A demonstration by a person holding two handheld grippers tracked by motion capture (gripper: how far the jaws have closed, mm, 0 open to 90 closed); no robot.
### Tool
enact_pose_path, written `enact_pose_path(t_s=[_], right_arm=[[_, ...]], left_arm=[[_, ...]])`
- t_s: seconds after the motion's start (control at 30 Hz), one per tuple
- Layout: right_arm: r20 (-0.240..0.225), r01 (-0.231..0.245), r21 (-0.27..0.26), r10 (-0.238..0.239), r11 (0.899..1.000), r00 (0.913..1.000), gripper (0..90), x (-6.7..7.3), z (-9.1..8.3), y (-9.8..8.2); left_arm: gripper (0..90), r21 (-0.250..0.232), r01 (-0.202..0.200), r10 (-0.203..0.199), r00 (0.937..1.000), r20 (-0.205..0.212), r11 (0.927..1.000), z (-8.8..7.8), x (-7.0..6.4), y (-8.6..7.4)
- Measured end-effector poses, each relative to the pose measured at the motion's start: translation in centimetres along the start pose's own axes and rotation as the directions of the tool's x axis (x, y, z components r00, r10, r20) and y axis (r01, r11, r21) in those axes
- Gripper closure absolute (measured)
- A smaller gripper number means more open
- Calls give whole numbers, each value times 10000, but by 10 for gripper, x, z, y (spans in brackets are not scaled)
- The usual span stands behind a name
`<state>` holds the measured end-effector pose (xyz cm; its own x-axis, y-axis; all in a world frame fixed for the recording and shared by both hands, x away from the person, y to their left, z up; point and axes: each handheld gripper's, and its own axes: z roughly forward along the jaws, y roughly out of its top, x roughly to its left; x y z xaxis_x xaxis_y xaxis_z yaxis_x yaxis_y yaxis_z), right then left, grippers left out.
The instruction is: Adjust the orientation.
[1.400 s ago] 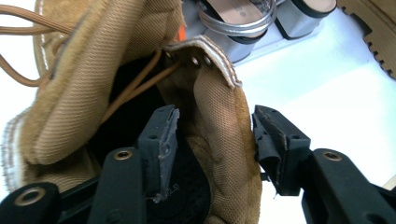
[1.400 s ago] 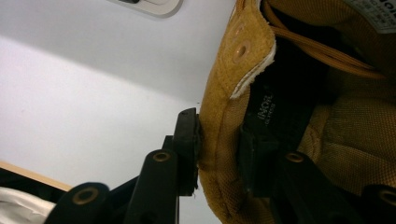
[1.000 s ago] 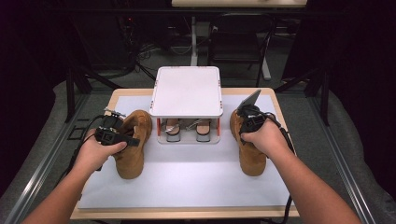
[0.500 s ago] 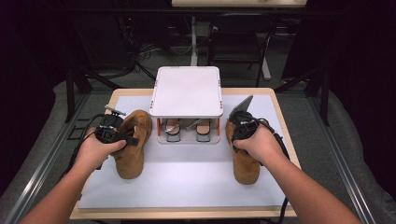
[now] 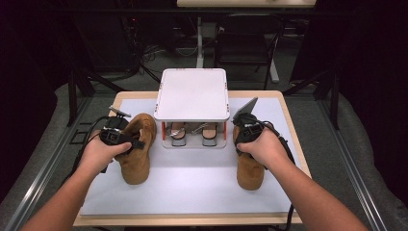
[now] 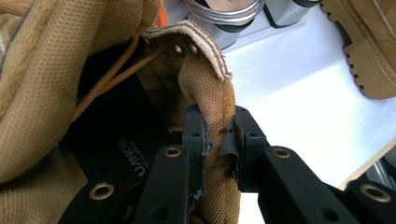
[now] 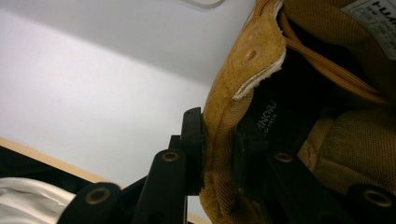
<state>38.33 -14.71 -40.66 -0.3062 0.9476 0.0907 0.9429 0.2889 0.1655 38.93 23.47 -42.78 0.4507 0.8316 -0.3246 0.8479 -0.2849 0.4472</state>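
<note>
The left tan boot (image 5: 136, 151) stood on the white mat (image 5: 192, 178), left of the shoe rack (image 5: 193, 96); the right tan boot (image 5: 249, 166) stood to the rack's right. The left gripper (image 6: 219, 140) pinched its boot's collar (image 6: 205, 88), and the right gripper (image 7: 219, 149) pinched the other's. Lifting both level, grips deep on the collars, would likely keep them from sagging. The rack's lower shelf held a pair of sandals (image 5: 192, 132).

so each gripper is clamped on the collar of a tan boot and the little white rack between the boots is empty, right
Not quite: the white rack is not empty. The high view shows a pair of sandals on its lower shelf. The rest holds: the left gripper and right gripper each clamp a boot collar, left boot and right boot.
</note>
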Motion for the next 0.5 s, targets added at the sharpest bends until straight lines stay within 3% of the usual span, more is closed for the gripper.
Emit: enact_pose_path(t_s=[0.27,0.37,0.5], right_arm=[[-30,183,58,-183,9998,9998,721,3,1,3],[-289,-107,-136,103,9999,9995,691,1,2,0],[-316,178,-87,-181,9998,9993,637,1,1,-2]], left_arm=[[760,-102,-138,135,9997,-215,9999,-2,-1,-2],[734,-109,-126,123,9997,-216,9999,-2,-1,-2],[699,-100,-140,138,9997,-221,9999,-1,-1,-3]])
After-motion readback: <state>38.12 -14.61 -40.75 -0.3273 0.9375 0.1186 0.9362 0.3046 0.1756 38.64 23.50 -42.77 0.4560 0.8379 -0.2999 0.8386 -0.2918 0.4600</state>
